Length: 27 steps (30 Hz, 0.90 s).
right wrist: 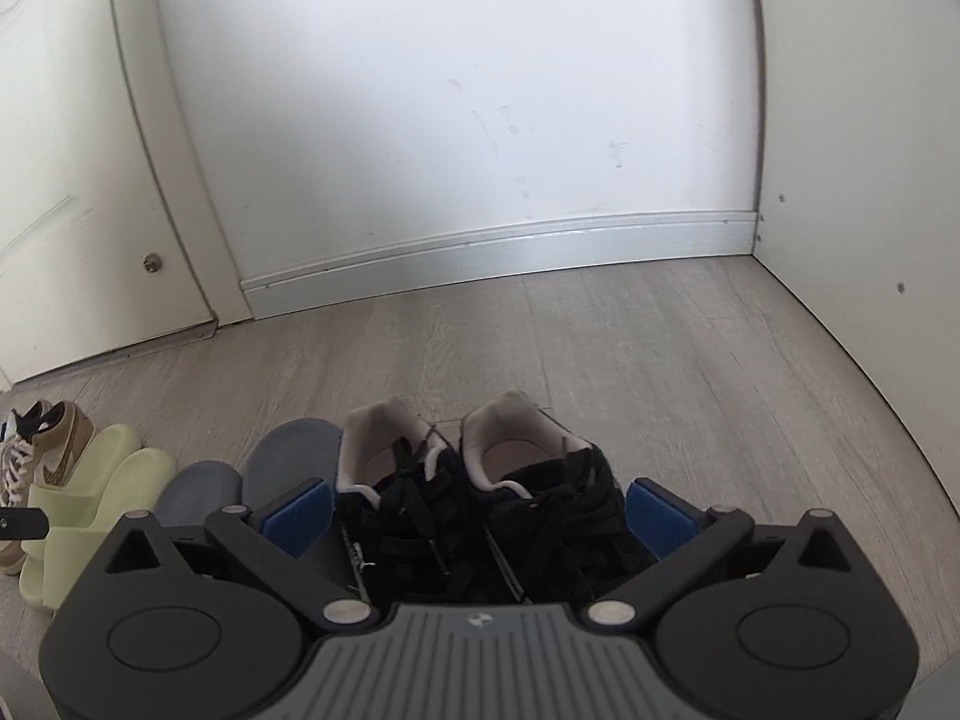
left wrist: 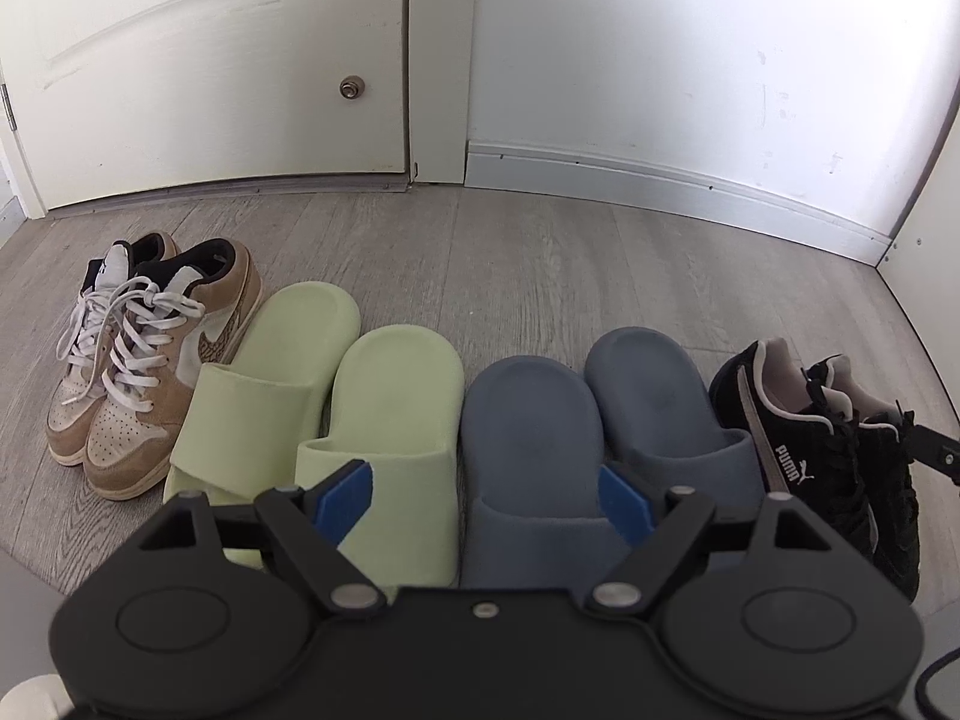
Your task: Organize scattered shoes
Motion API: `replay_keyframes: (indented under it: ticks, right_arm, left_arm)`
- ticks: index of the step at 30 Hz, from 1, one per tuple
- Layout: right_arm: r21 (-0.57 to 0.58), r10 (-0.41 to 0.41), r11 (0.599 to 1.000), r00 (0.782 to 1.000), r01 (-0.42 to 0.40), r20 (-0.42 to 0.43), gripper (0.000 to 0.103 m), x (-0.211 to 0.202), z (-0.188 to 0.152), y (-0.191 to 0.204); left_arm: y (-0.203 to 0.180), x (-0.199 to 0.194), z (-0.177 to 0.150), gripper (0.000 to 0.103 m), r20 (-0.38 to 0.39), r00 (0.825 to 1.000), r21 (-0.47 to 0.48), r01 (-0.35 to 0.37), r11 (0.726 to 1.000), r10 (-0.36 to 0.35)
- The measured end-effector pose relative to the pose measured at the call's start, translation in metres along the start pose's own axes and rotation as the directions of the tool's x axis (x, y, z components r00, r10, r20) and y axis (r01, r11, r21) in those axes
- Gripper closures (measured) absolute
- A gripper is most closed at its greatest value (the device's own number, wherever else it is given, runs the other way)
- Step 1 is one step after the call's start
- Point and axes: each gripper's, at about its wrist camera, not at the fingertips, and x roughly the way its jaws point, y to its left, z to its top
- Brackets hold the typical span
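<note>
The right claw (right wrist: 480, 516) stands wide, its blue pads either side of the pair of black suede lace-up sneakers (right wrist: 480, 498) at the bottom centre of the right wrist frame; whether a pad touches the suede I cannot tell, and nothing is gripped. The left claw (left wrist: 483, 495) is also spread wide and empty, low in the left wrist frame, above the gap between the pale green foam slides (left wrist: 336, 402) and the grey-blue foam slides (left wrist: 564, 420).

All four pairs lie in one row on the grey wood-look floor (left wrist: 510, 252), heels toward the white wall (left wrist: 690, 60): tan and white lace-up sneakers (left wrist: 144, 360) at the left end, then green, then blue, the black pair at the right end, neighbours close or touching.

The black sneakers look light but soft-sided; I would pinch the padded heel collar or the firmer sole edge, since loose laces would slip. The slides look very light and springy, with a matte, grippy surface; the broad strap is the natural hold. The row appears essentially finished
</note>
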Motion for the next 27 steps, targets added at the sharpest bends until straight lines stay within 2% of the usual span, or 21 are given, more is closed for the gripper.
replay_keyframes:
  ticks: [5, 14, 20, 22, 23, 25, 27]
  right_arm:
    - [-0.017, 0.039, 0.999, 0.999, -0.039, -0.024, 0.0, 0.003, 0.003, 0.021]
    - [-0.041, -0.014, 0.999, 0.998, 0.012, -0.063, 0.0, -0.008, 0.001, 0.027]
    - [-0.102, -0.067, 0.993, 0.995, 0.059, -0.076, 0.002, 0.003, 0.02, 0.026]
    - [-0.113, -0.076, 0.991, 0.992, 0.065, -0.096, 0.011, 0.018, 0.031, 0.026]
    - [-0.109, -0.076, 0.992, 0.991, 0.064, -0.113, 0.022, 0.03, 0.037, 0.025]
    - [-0.101, -0.075, 0.993, 0.987, 0.061, -0.145, 0.024, 0.052, 0.046, 0.024]
    - [-0.111, -0.085, 0.992, 0.982, 0.067, -0.167, 0.034, 0.073, 0.051, 0.024]
  left_arm:
    - [-0.003, 0.001, 0.006, 0.02, -0.018, 0.999, -0.037, 0.05, 0.998, -0.051]
    - [-0.035, 0.007, 0.012, 0.02, -0.043, 0.988, -0.005, 0.145, 0.989, -0.145]
    - [-0.038, 0.01, 0.007, 0.02, -0.073, 0.99, 0.018, 0.126, 0.992, -0.124]
    - [-0.035, 0.011, 0.01, 0.02, -0.07, 0.99, -0.004, 0.123, 0.992, -0.123]
    - [-0.033, 0.012, 0.013, 0.02, -0.065, 0.991, -0.021, 0.116, 0.993, -0.117]
    - [-0.033, 0.014, 0.019, 0.02, -0.05, 0.994, -0.037, 0.1, 0.994, -0.102]
    - [-0.036, 0.016, 0.023, 0.02, -0.034, 0.997, -0.03, 0.075, 0.997, -0.076]
